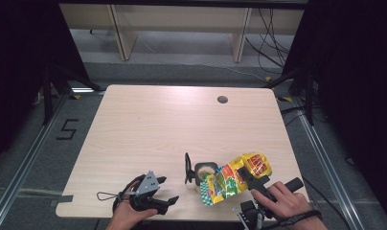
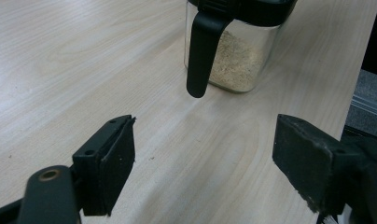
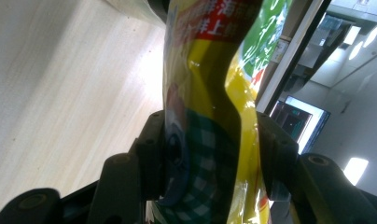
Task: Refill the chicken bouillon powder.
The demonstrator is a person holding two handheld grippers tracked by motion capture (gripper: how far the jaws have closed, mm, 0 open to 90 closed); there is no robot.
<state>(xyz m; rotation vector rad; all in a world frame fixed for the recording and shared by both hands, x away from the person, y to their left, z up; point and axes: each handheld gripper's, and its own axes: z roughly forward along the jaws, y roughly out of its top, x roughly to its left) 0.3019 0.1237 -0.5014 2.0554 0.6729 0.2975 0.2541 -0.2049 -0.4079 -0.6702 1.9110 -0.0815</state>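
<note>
The left gripper lay low by the near edge, its jaws spread wide with nothing between them, the left hand wrapped round its body. The right gripper was tipped on its side, jaws pressed in from both sides at about half their spread. The right hand gripped its handle, apparently with the wrist rolled.

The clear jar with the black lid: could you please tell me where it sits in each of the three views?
High view: the jar stands near the table's near edge, right of centre, under the tilted yellow bag.
Left gripper view: the jar is at top centre, beyond the open jaws, holding pale powder.
Right gripper view: I cannot make out the jar; the bag is clamped between the jaws.
Shared landmark: the light wooden table.
</note>
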